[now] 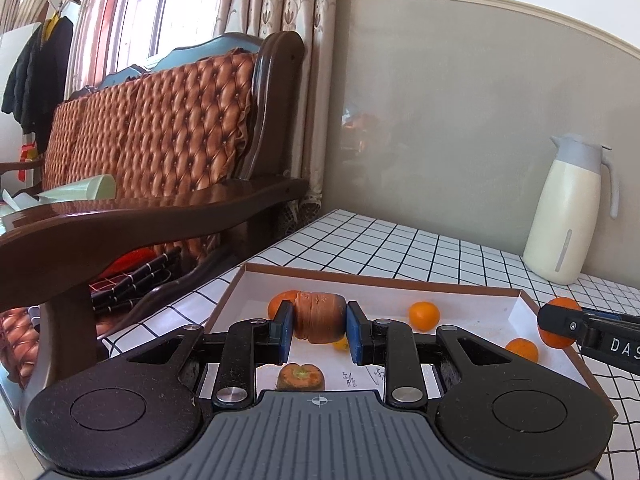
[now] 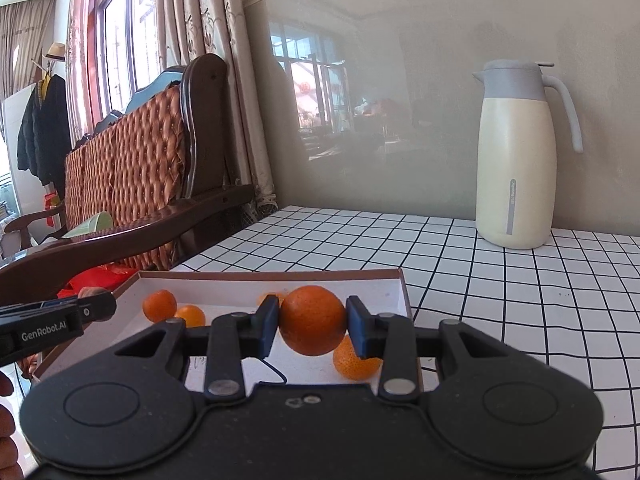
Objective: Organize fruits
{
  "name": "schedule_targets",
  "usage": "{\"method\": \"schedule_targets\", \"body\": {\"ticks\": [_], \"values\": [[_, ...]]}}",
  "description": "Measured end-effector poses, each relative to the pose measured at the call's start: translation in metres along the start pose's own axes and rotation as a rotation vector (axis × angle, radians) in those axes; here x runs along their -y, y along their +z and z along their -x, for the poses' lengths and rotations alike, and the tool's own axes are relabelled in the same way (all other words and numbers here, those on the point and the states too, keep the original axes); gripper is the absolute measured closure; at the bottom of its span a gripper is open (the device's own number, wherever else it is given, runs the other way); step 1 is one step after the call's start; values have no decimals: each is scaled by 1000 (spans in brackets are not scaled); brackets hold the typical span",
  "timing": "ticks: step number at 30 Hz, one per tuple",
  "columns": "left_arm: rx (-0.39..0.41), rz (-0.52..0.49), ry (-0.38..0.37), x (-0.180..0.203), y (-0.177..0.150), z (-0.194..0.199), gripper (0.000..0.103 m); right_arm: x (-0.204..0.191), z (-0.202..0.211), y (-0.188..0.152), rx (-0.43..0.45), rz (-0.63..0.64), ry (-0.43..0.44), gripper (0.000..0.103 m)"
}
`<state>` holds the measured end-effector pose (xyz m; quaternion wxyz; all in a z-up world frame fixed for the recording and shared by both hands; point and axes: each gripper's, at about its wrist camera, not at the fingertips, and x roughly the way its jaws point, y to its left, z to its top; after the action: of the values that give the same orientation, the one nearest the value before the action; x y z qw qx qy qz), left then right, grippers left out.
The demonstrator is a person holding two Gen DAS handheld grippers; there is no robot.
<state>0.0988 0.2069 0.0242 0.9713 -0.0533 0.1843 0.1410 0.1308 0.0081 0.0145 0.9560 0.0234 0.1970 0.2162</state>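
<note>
A shallow brown-rimmed box with a white floor lies on the tiled table. My left gripper is shut on a carrot chunk and holds it above the box. Another carrot piece lies on the box floor below it. My right gripper is shut on an orange above the box; it also shows at the right edge of the left wrist view. Several small oranges lie in the box.
A cream and grey thermos jug stands at the back of the white grid-tiled table by the wall. A dark wooden sofa with a brown quilted cushion stands close to the table's left edge.
</note>
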Motion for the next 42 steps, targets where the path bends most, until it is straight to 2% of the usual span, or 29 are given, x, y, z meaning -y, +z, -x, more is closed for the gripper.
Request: {"method": "schedule_targets", "body": {"ticks": [19,22,23,24,25,26,29,31,34,42], "values": [[-19,-23,45,3,2,-28,75,6,-39,9,-51,-7,-70,74],[-27,-13,63,3,5,-35,75,7,-43,13,-42,9,-105,62],[-32,-4,62,2,5,-36,71,8,-41,14,-30,4,-111,45],[-38,6,56,2,6,-36,62,10,-38,14,-10,-7,-119,31],[-36,13,60,2,6,-35,25,11,-33,15,15,-16,-123,27],[-13,12,77,3,6,-30,0,13,-29,17,38,-22,-118,26],[81,-67,105,12,12,-11,0,17,-13,22,111,-56,-100,6],[107,-89,123,13,14,-3,0,20,-5,23,157,-78,-97,6],[98,-73,118,11,16,5,0,23,0,25,146,-97,-67,6],[83,-47,102,7,19,17,0,21,19,24,194,-85,-29,6]]}}
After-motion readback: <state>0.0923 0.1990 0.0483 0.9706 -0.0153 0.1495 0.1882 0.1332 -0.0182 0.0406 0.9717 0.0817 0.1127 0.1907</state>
